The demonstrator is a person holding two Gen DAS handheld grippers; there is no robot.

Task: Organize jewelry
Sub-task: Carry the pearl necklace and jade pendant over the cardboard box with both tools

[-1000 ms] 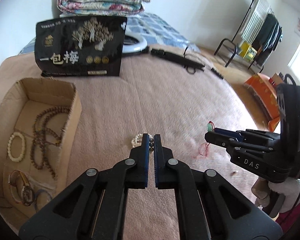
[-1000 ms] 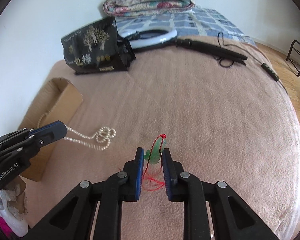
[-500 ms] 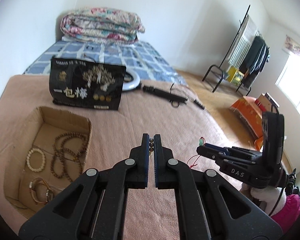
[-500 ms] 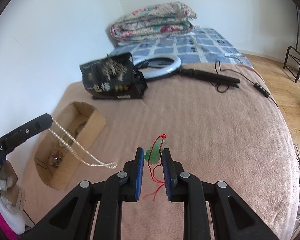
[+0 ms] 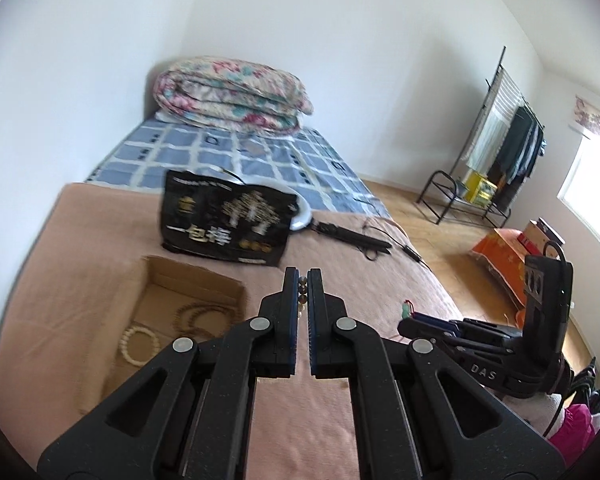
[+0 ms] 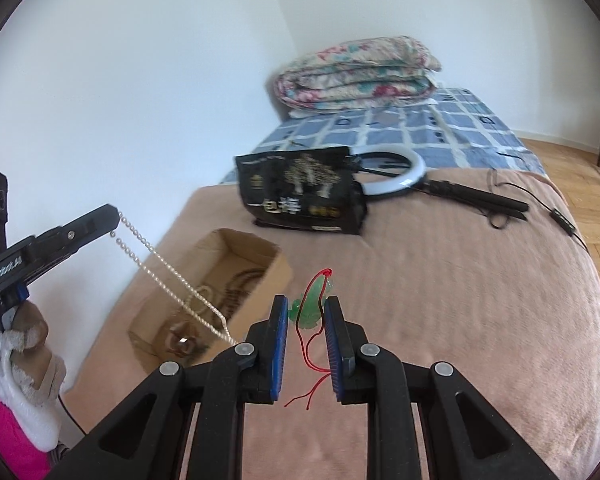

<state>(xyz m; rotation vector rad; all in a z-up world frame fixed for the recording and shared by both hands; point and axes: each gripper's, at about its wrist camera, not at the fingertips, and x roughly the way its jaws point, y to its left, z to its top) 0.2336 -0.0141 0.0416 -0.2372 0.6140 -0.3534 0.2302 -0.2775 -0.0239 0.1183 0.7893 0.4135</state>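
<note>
My left gripper (image 5: 302,280) is shut on a pearl necklace (image 6: 168,272), whose beads show between the tips; in the right wrist view the strand hangs down from that gripper (image 6: 114,214) over the open cardboard box (image 6: 236,252). My right gripper (image 6: 306,308) is shut on a green jade pendant (image 6: 312,306) with a red cord trailing below; from the left wrist view it (image 5: 408,318) hangs to the right above the bed. The box (image 5: 192,284) holds bead bracelets and a brown bead necklace.
A black printed bag (image 5: 226,222) stands behind the box on the pink blanket (image 6: 460,300). A ring light (image 6: 396,172) with a black stand and cable lies beyond it. A folded floral quilt (image 5: 232,96) sits at the bed's head. A clothes rack (image 5: 500,160) stands by the far wall.
Both grippers rose off the blanket. The pearl necklace lifted from the bed and now dangles over the box. The pendant lifted with the right gripper.
</note>
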